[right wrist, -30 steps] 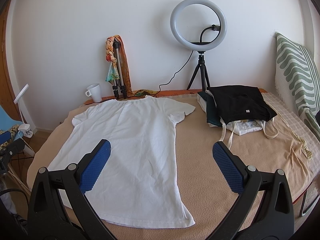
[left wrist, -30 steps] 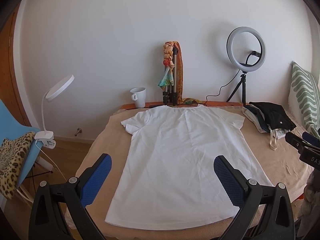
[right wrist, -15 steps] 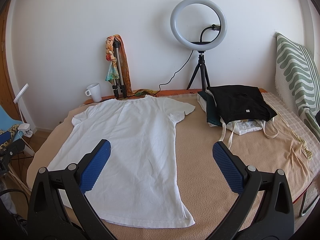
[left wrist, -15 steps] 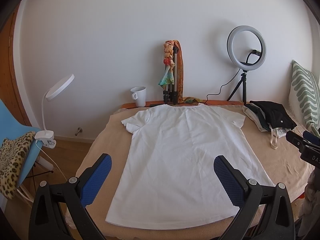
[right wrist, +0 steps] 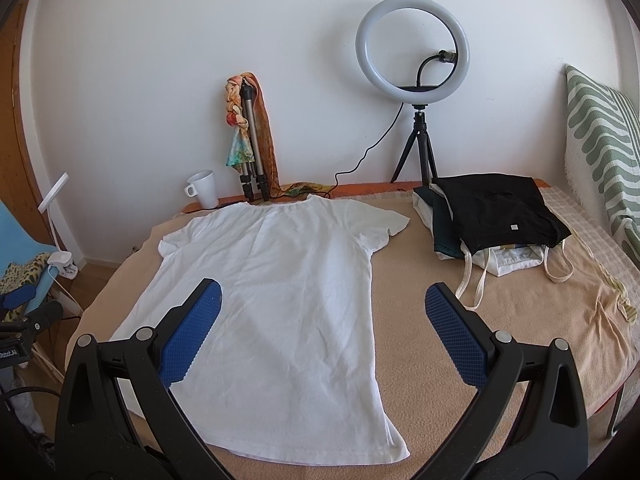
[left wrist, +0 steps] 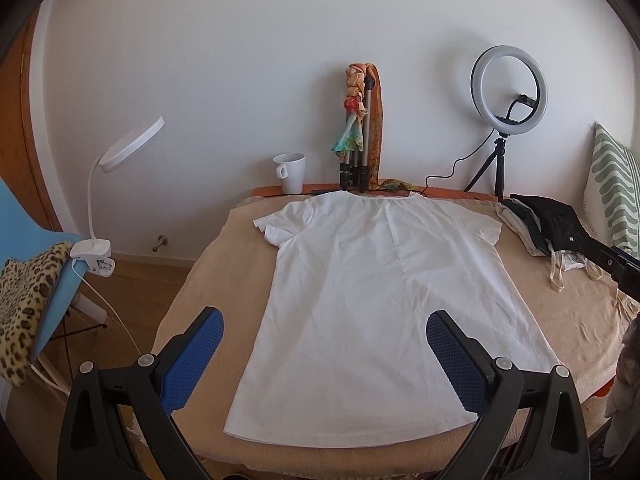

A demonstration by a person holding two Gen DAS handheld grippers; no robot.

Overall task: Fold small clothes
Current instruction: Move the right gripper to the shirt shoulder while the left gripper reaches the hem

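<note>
White t-shirt (left wrist: 384, 296) lies flat mid-frame, unfolded, left gripper (left wrist: 324, 340) and right gripper (right wrist: 323, 320) both wide open, empty, above hem; next: grab side edge.

T-shirt (left wrist: 380, 300) lies flat on the bed (left wrist: 208, 276), collar toward the wall. Clothes pile (right wrist: 492, 220) lies right of it; mug (left wrist: 291, 172) and tripod (left wrist: 358, 152) stand behind it.

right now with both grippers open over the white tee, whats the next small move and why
Probably lower the left gripper to the white t-shirt's left hem corner. The shirt lies flat and unfolded on the beige cover, and both the left and right gripper are open, holding nothing.
</note>
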